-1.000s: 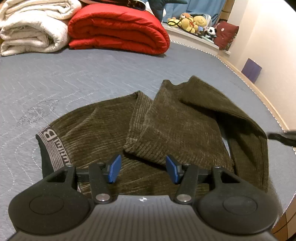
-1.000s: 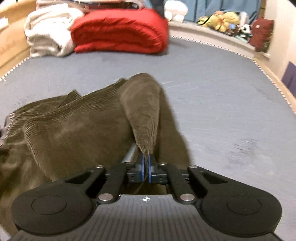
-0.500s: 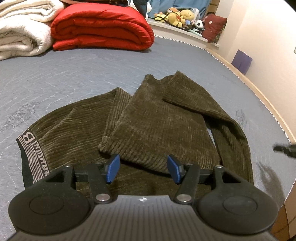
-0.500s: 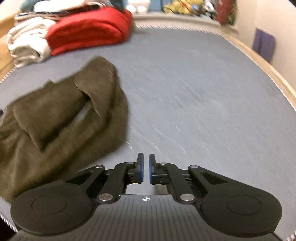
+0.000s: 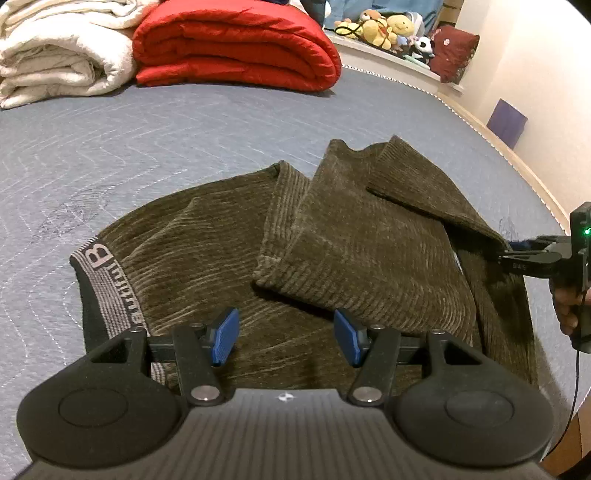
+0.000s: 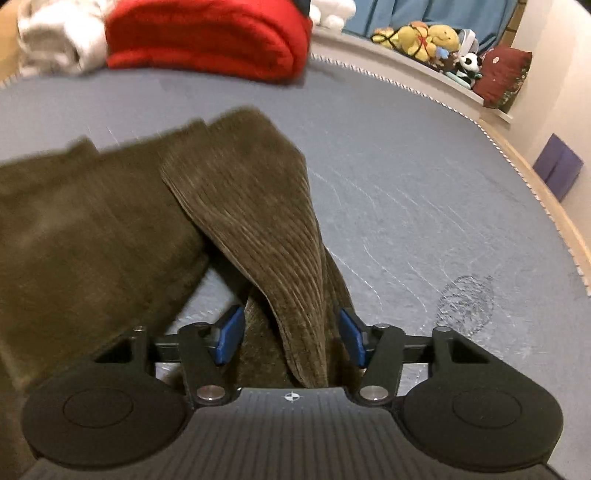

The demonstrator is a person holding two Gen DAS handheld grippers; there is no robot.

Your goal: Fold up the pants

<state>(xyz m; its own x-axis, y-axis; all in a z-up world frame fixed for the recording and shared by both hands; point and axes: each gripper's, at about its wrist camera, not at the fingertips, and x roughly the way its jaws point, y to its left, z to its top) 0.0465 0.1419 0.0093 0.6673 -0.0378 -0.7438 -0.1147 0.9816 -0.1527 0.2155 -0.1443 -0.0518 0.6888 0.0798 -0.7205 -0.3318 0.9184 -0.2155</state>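
Dark olive corduroy pants (image 5: 332, 236) lie on the grey-blue mattress (image 5: 110, 155), legs folded back over the seat, grey waistband (image 5: 107, 291) at the left. My left gripper (image 5: 286, 341) is open and empty, hovering over the near edge of the pants. My right gripper (image 6: 291, 341) is open, its blue pads on either side of a raised fold of a pant leg (image 6: 266, 229) without pinching it. The right gripper also shows at the right edge of the left wrist view (image 5: 532, 254), by the fold.
A folded red quilt (image 5: 236, 48) and white blanket (image 5: 55, 55) lie at the far side of the mattress. Stuffed toys (image 5: 388, 27) and a dark red cushion (image 5: 452, 51) sit on a ledge. The mattress edge (image 5: 517, 162) and wall run along the right.
My right gripper, shut on the leg a second ago, let go and swung away, then came back and opened around the leg fold. My left gripper stayed open, shifting slightly.
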